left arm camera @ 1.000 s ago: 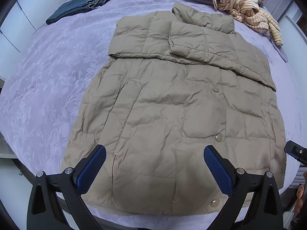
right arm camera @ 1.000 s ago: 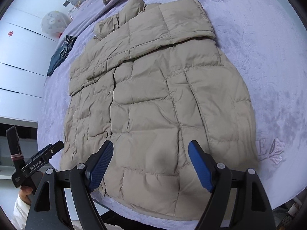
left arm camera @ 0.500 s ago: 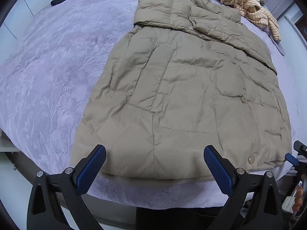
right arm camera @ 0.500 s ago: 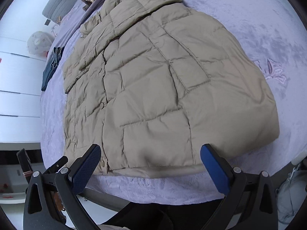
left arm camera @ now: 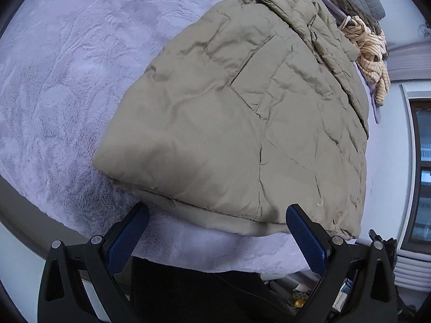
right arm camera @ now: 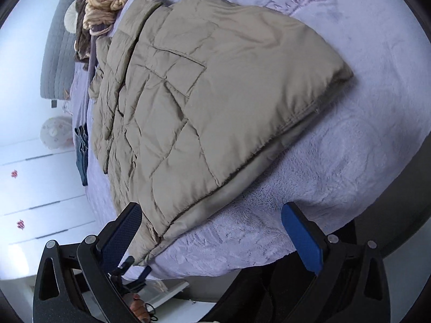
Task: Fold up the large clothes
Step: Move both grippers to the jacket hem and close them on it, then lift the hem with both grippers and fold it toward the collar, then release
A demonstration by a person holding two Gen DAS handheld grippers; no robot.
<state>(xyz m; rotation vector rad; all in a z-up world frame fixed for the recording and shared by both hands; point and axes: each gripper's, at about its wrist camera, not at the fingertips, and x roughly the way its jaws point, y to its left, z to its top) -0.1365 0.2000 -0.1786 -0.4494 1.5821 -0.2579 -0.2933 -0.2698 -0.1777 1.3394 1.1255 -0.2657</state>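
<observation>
Both the left gripper [left arm camera: 215, 231] and the right gripper [right arm camera: 212, 231] have matte black angular frames with silver screws, and their fingers carry textured blue pads [left arm camera: 305, 238]. What may be bare fingertips [right arm camera: 138, 306] show below the right frame.

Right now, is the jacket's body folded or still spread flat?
Spread flat: the jacket lies full length on the bed, its hem unfolded at the near edge, sleeves across the chest.

Your left wrist camera sits low and close at the bed's near edge, looking up along the khaki jacket [left arm camera: 242, 123] from its hem corner. Your right wrist camera does likewise from the opposite hem corner, rolled sideways. Both views share the jacket [right arm camera: 215, 94] and the striped garment pile [left arm camera: 371, 53] beyond it.
</observation>
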